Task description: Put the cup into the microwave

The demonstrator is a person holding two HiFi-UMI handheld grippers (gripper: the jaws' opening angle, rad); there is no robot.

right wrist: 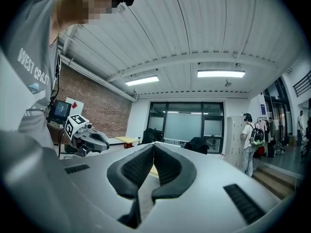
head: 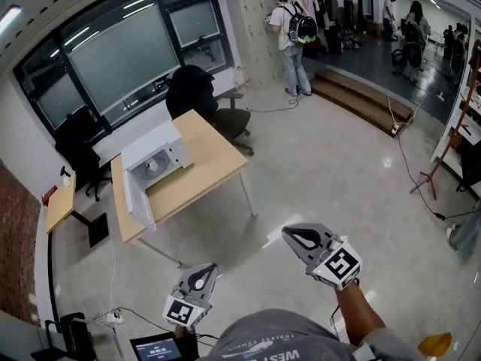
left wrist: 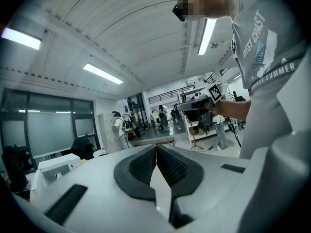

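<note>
Black ribbed fingers of your left gripper are clenched on nothing; your right gripper is clenched and empty too; two grippers, both held above the floor; one white microwave stands well apart on one wooden bench, door open; one round pale thing lies inside, and you cannot tell whether it is the cup.

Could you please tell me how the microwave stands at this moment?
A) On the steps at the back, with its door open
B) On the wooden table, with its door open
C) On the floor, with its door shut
B: in the head view the white microwave sits on the wooden table, its door swung open, showing the turntable inside.
</note>
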